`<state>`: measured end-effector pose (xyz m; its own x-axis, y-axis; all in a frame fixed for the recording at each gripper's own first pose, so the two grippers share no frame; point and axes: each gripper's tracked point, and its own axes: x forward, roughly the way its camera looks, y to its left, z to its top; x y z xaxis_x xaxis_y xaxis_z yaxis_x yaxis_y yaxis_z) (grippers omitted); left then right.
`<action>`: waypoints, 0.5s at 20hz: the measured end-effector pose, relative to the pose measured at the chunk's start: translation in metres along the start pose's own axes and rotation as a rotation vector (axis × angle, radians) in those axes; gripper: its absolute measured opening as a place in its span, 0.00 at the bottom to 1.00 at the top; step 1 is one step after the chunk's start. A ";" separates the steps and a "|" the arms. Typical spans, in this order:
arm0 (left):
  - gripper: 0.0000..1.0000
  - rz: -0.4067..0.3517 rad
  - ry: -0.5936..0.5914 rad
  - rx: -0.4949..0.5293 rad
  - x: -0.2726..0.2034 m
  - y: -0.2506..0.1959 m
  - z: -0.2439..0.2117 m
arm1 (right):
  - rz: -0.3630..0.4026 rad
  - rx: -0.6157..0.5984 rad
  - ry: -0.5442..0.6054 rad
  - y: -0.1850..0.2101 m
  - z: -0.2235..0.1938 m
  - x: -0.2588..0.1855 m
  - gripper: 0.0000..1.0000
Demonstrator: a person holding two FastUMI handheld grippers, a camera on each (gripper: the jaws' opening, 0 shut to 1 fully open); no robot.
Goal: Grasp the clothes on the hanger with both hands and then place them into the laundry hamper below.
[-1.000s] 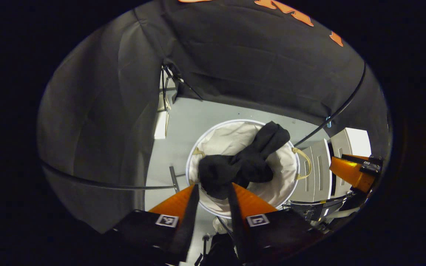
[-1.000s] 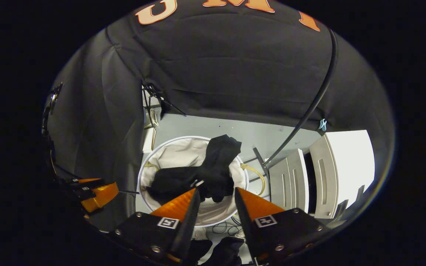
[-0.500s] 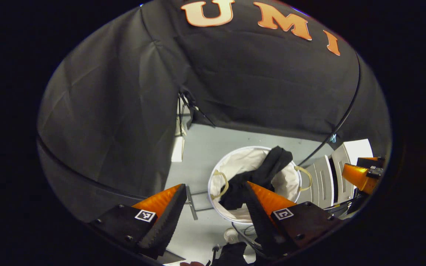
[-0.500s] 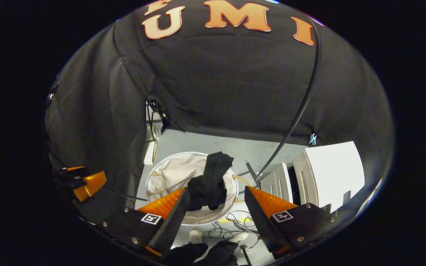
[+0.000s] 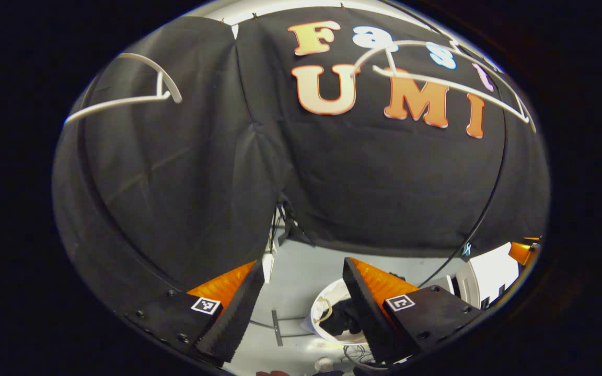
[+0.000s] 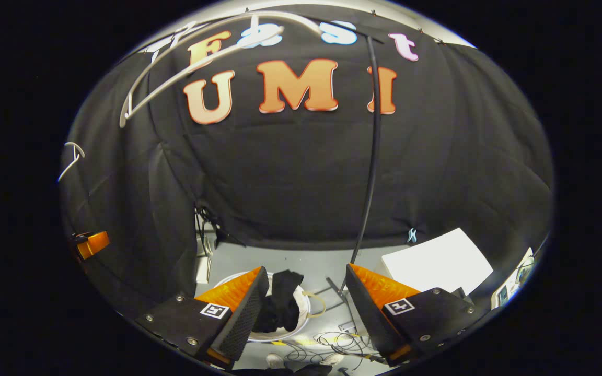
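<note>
Now your left gripper (image 5: 301, 292) stands wide open at the bottom of the left gripper view, holding nothing. Between its fingers, low in the frame, you see the white laundry hamper (image 5: 317, 324) with the black clothes (image 5: 344, 319) bunched inside. Your right gripper (image 6: 306, 295) is equally wide apart and empty at the bottom of the right gripper view; there the black clothes (image 6: 282, 305) drape over the hamper's (image 6: 301, 326) rim, just beside its left finger. A bare white hanger (image 5: 139, 96) shows at upper left of the left gripper view, another white hanger (image 6: 196, 62) at upper left of the right one.
</note>
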<state>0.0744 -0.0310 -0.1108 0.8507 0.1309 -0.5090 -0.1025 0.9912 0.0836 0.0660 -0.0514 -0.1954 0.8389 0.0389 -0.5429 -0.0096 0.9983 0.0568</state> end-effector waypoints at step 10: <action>0.99 0.033 -0.326 -0.032 -0.077 0.036 0.148 | 0.009 -0.104 -0.365 0.002 0.146 -0.118 1.00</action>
<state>0.0809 -0.0079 0.0583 0.9664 0.1554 -0.2047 -0.1449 0.9873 0.0655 0.0463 -0.0603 -0.0091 0.9770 0.0484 -0.2076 -0.0570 0.9977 -0.0357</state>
